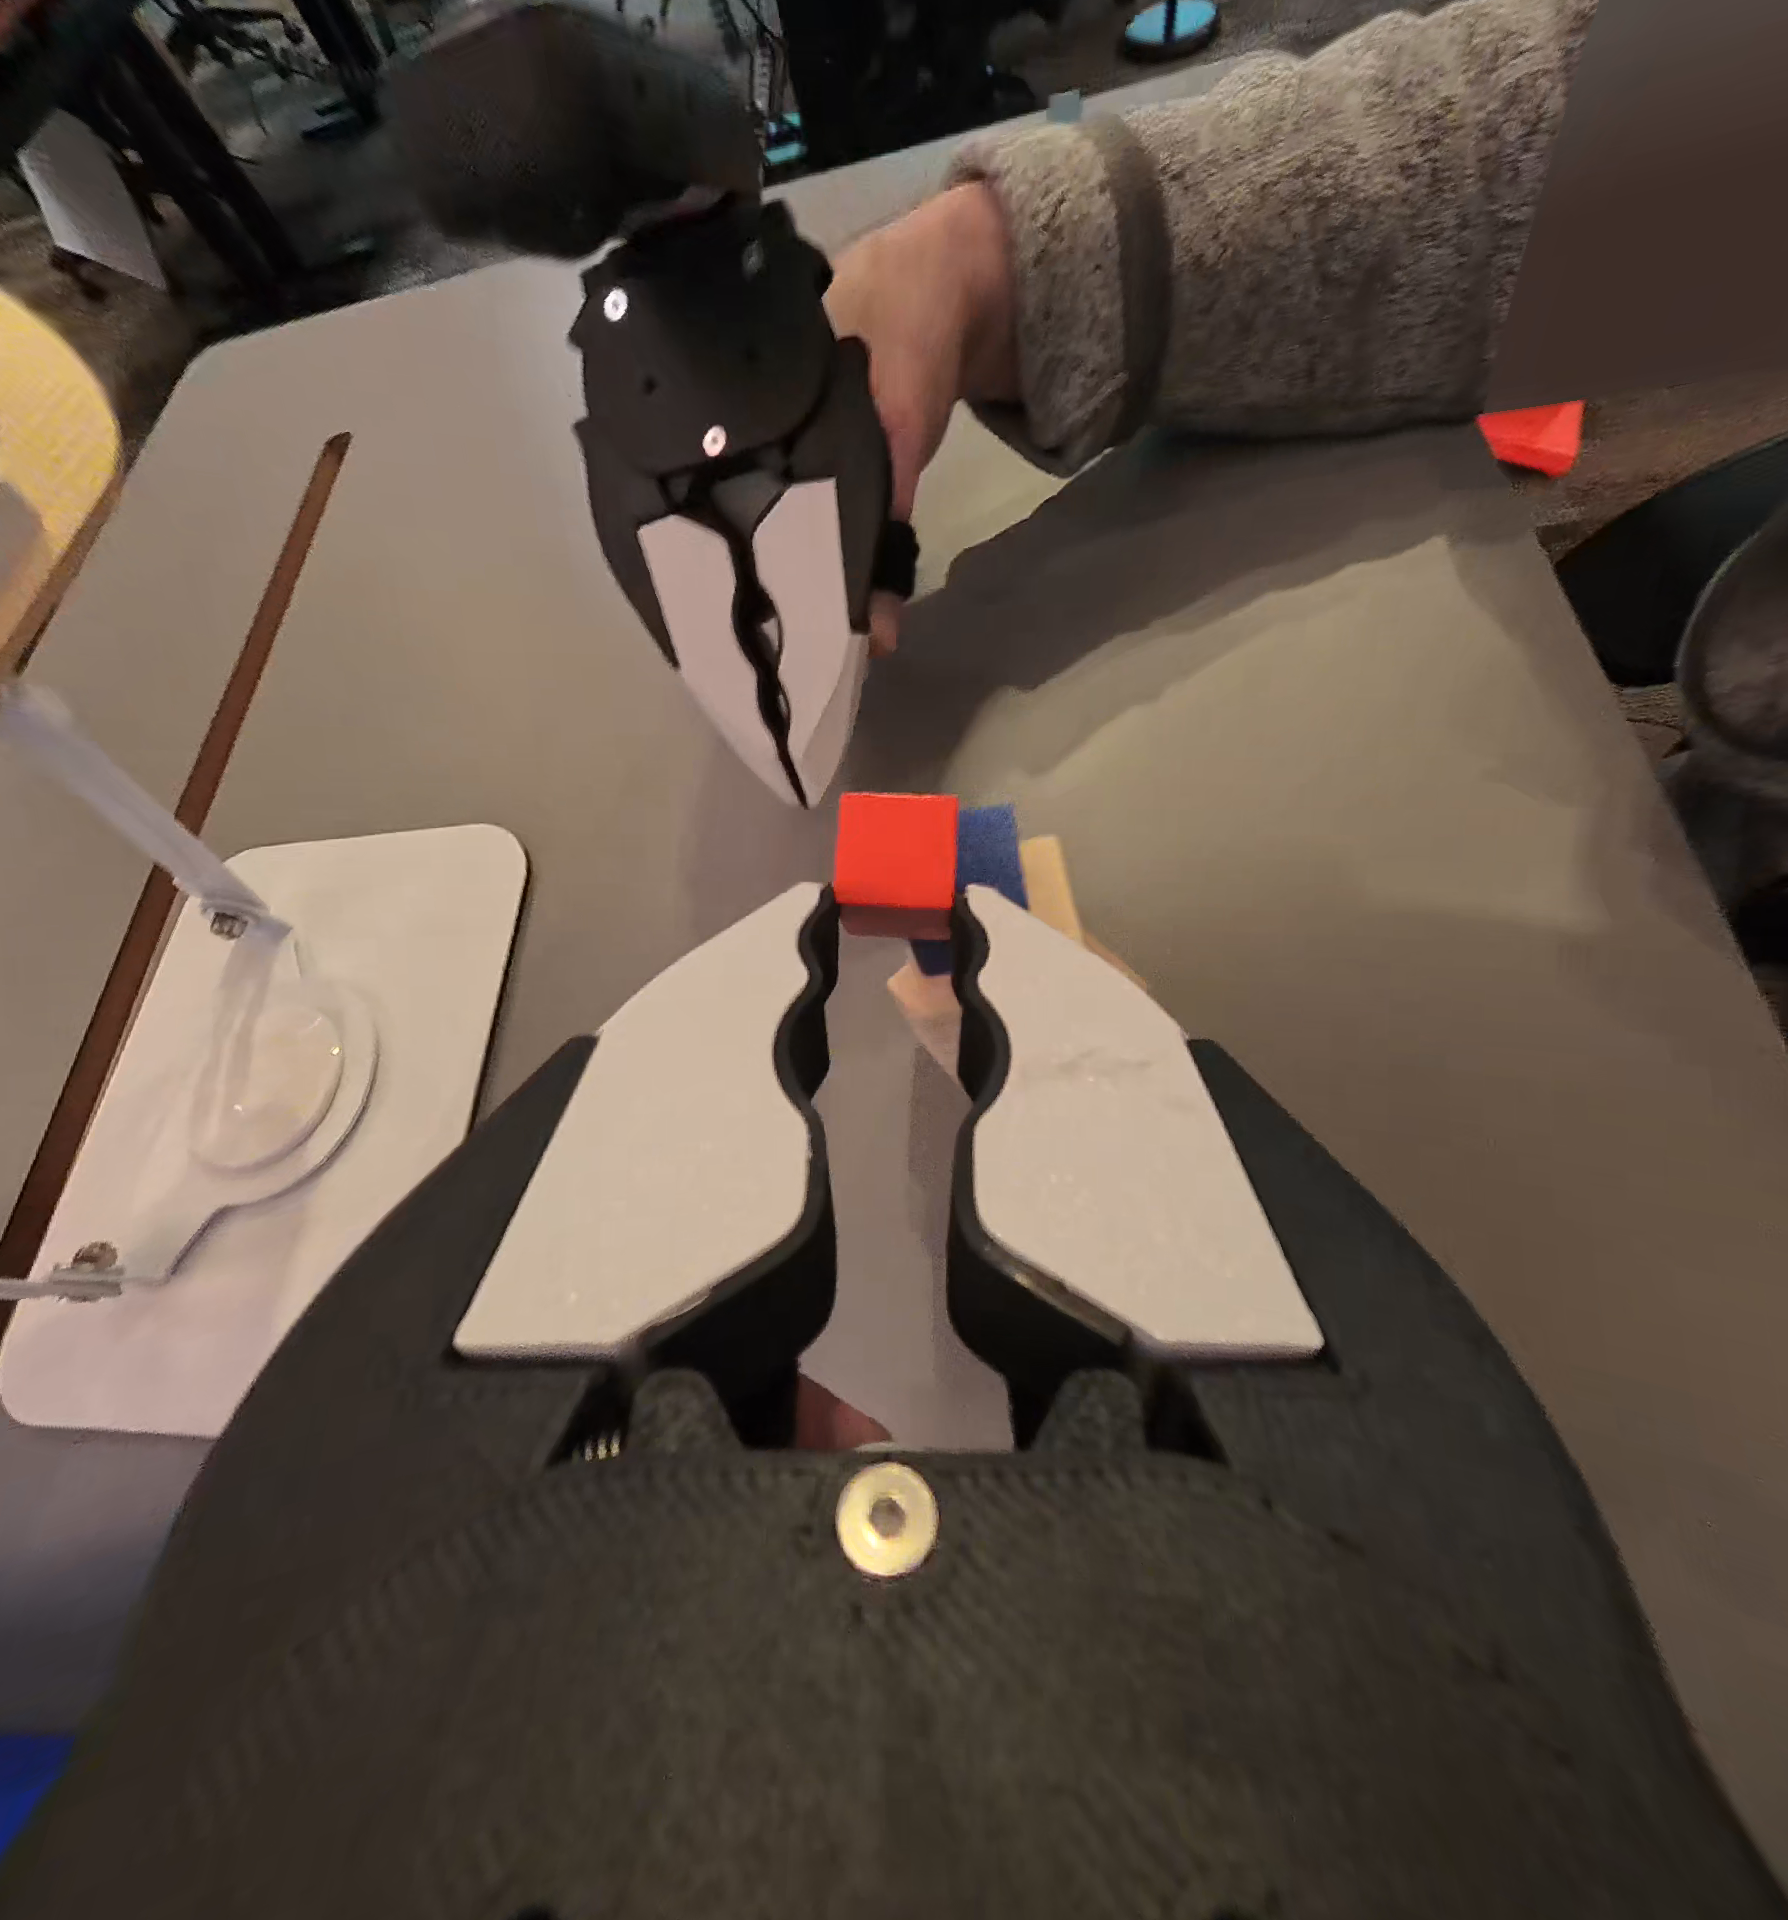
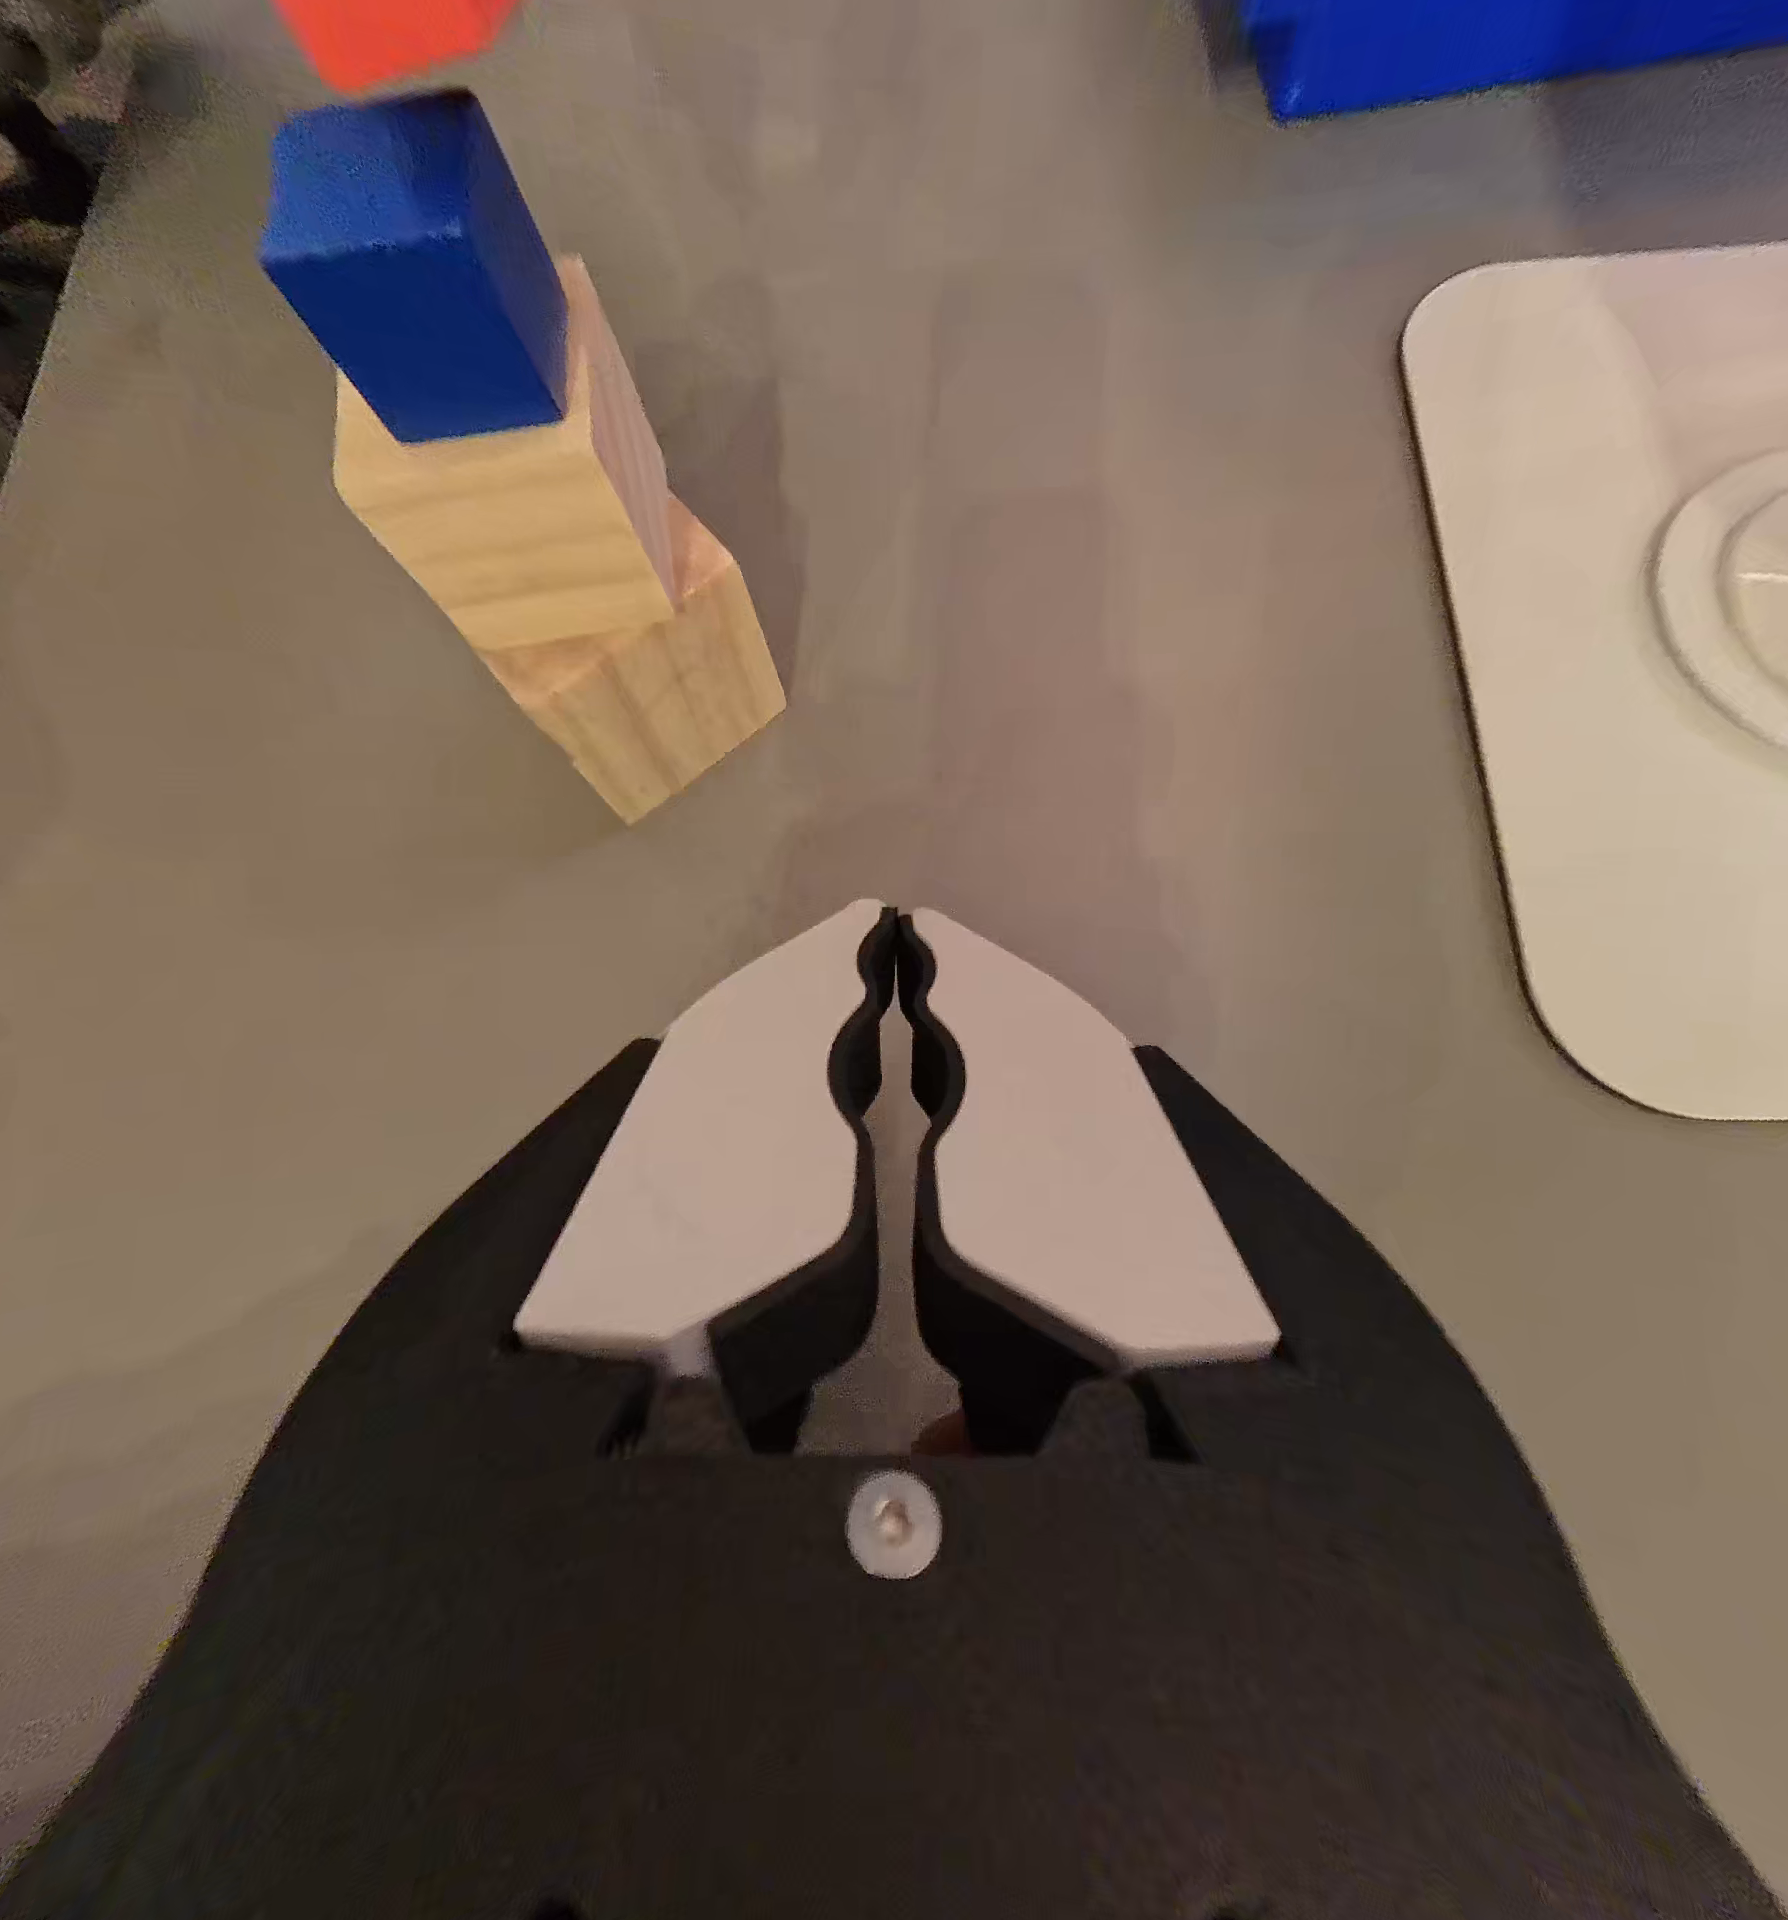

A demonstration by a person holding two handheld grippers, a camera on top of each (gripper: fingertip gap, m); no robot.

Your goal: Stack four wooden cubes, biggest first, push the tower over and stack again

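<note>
In the right wrist view a tower stands on the grey table [image 2: 1077, 520]: a large wooden cube [image 2: 661, 717] at the bottom, a smaller wooden cube [image 2: 495, 540] on it and a blue cube [image 2: 412, 270] on top. A red cube [image 2: 391, 36] is just above the blue one at the frame's top edge. In the left wrist view my left gripper [image 1: 895, 904] is shut on the red cube [image 1: 895, 847], over the blue cube [image 1: 989, 852]. My right gripper [image 2: 895, 914] is shut and empty, beside the tower; in the left wrist view it [image 1: 796, 790] points down just left of the red cube.
A white mat [image 1: 370, 935] with a clear plastic stand [image 1: 266, 1070] lies left of the tower; it also shows in the right wrist view [image 2: 1596, 831]. A blue object [image 2: 1544, 52] lies at the far edge. A small red piece [image 1: 1534, 436] lies at the table's far right. A sleeved hand [image 1: 931, 312] holds the right gripper. There is about 15 cm between the tips of the two grippers.
</note>
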